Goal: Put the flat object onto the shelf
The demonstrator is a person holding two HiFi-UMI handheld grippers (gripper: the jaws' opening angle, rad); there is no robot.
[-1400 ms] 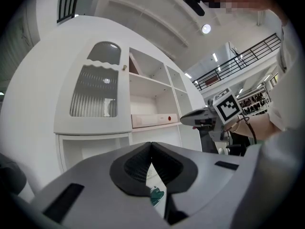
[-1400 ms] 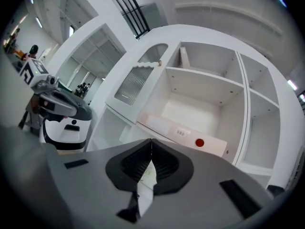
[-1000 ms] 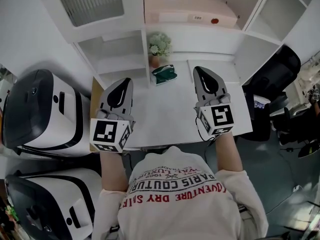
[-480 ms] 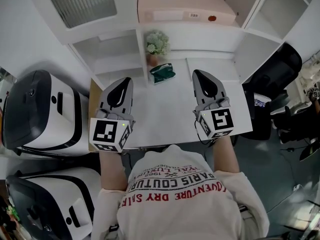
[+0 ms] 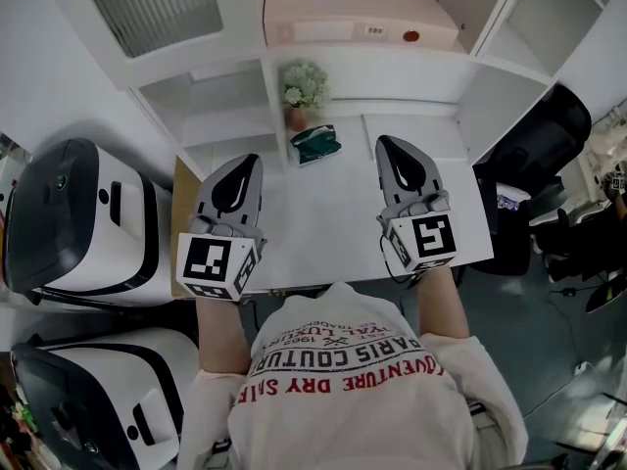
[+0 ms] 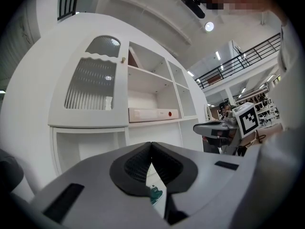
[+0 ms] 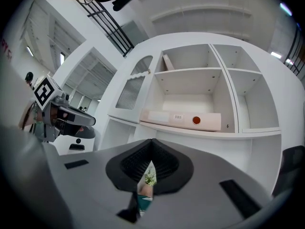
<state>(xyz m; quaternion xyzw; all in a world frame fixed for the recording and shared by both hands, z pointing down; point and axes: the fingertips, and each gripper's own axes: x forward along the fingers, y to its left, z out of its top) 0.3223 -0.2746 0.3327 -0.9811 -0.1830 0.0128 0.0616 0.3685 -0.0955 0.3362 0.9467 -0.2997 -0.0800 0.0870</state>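
Flat box (image 5: 358,13) on shelf (image 5: 377,62), well apart from empty fingers (image 5: 405,167)

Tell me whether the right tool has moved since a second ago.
No. The right tool stays shut at the same spot over the white desk, right of the green pouch.

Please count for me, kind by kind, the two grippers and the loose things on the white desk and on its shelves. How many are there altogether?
Grippers: 2 (left gripper, right gripper)
Pink flat box on the shelf: 1
Potted plant: 1
Dark green packet on the desk: 1
Total: 5
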